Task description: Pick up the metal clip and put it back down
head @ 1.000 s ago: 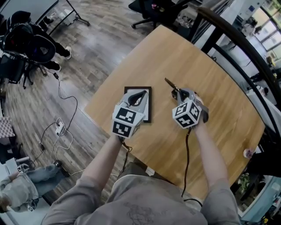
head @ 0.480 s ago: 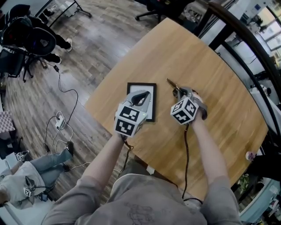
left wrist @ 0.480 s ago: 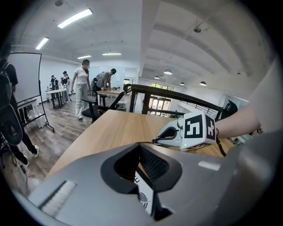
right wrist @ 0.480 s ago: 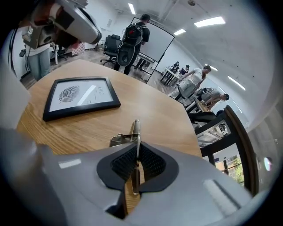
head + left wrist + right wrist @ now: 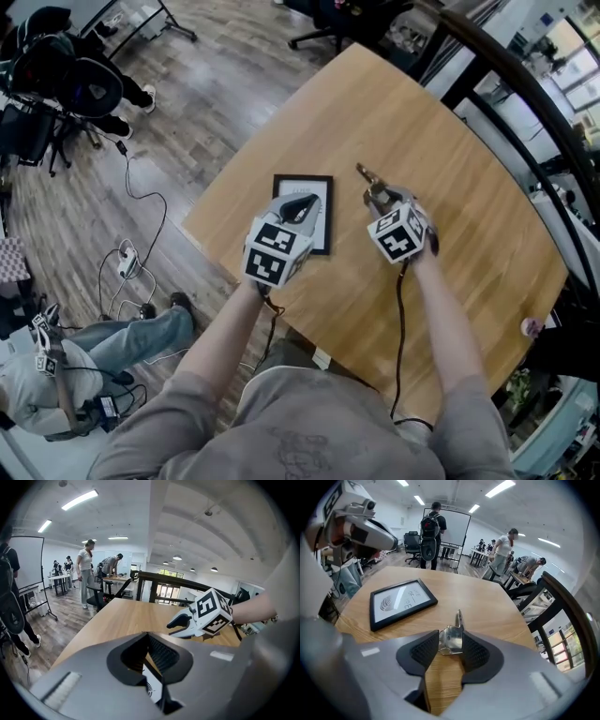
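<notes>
The metal clip (image 5: 451, 637) is shiny, with a thin tip pointing away from me. It sits between the pads of my right gripper (image 5: 450, 641), low over the wooden table (image 5: 450, 187). Both pads touch its sides while the jaws are opening. In the head view the clip's tip (image 5: 366, 175) sticks out ahead of the right gripper (image 5: 377, 194). My left gripper (image 5: 302, 202) hovers over a black picture frame (image 5: 323, 225). Its jaws (image 5: 146, 637) are shut with nothing in them.
The black frame with a white print (image 5: 401, 602) lies on the table left of the clip. A dark curved rail (image 5: 506, 84) runs past the table's far right side. Cables (image 5: 131, 272) and a seated person's legs (image 5: 141, 333) are on the floor at left. Several people stand in the background.
Both grippers stay in nearly the same place over the table. The right gripper's marker cube has turned a little. A person's legs have come into view at the lower left.
</notes>
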`<act>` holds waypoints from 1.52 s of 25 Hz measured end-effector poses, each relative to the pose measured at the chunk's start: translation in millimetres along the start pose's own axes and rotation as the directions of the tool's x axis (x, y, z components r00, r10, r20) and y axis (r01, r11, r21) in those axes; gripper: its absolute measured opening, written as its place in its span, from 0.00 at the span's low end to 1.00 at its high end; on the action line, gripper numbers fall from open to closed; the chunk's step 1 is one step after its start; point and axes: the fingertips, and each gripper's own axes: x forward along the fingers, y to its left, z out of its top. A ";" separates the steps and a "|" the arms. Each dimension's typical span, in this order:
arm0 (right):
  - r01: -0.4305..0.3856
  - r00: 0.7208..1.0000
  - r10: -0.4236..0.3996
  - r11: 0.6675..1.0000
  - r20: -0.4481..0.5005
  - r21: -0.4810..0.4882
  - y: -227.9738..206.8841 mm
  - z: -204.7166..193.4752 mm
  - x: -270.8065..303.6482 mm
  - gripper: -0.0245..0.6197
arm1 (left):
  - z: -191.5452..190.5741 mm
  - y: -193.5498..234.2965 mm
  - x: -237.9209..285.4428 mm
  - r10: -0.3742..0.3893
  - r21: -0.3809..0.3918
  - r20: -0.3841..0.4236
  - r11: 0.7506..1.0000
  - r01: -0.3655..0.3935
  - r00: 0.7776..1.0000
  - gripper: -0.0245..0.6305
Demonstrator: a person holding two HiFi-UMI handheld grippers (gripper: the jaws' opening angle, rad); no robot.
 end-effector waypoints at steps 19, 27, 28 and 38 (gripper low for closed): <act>0.103 0.809 -0.339 0.886 0.480 0.451 -34.0 46.6 -306.6 0.15 | 133.8 -97.7 -110.1 -0.067 0.254 0.269 0.967 -0.004 0.961 0.04; 0.097 0.690 -0.436 0.847 0.578 0.522 -4.5 12.4 -420.1 0.10 | 168.5 -153.3 -161.0 -0.116 0.303 0.354 0.953 0.004 0.928 0.04; 0.098 0.680 -0.442 0.845 0.585 0.526 -0.1 6.5 -430.4 0.10 | 169.1 -161.4 -165.2 -0.126 0.307 0.359 0.952 0.010 0.925 0.04; 0.158 0.621 -0.516 0.820 0.591 0.550 29.5 -33.4 -509.3 0.08 | 177.2 -222.5 -202.1 -0.202 0.345 0.381 0.936 0.064 0.902 0.04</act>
